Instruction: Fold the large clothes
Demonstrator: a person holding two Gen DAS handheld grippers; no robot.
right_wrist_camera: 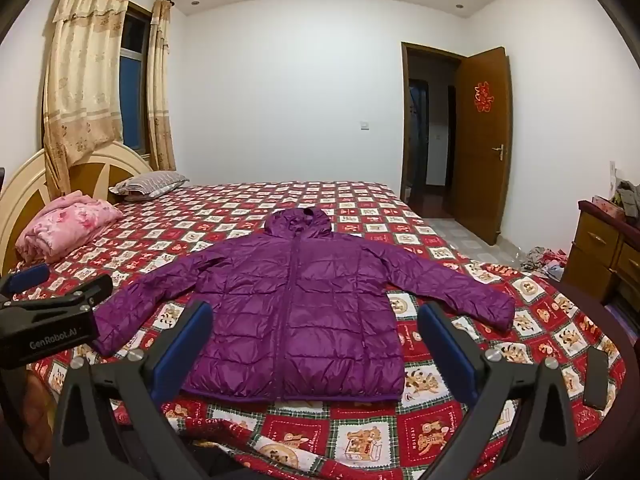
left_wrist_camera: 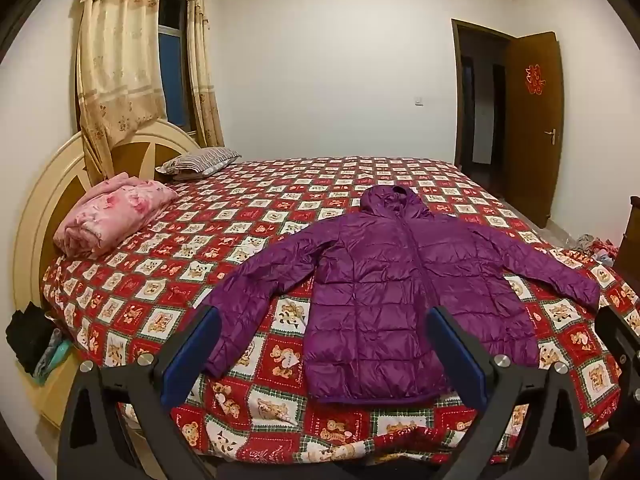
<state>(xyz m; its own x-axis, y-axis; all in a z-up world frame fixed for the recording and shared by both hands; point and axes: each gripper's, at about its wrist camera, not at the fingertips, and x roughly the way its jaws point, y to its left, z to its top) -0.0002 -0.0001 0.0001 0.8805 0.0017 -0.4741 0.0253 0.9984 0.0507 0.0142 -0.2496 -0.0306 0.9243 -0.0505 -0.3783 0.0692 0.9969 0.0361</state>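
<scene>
We see a purple hooded jacket spread flat, front up and zipped, on the bed, which wears a red quilt of teddy-bear squares. The jacket lies near the bed's front edge, hood pointing toward the far wall, both sleeves angled out and down from the body. Our left gripper hangs above the jacket's hem with its jaws spread wide and nothing between them; its blue pads touch no cloth. Our right gripper does the same, jaws wide apart over the jacket's lower body, empty. Left of the jacket, toward the headboard, sit a folded pink blanket and a striped pillow. A dark phone rests right of the jacket, near the bed's edge. Beyond the jacket a brown door stands open.
</scene>
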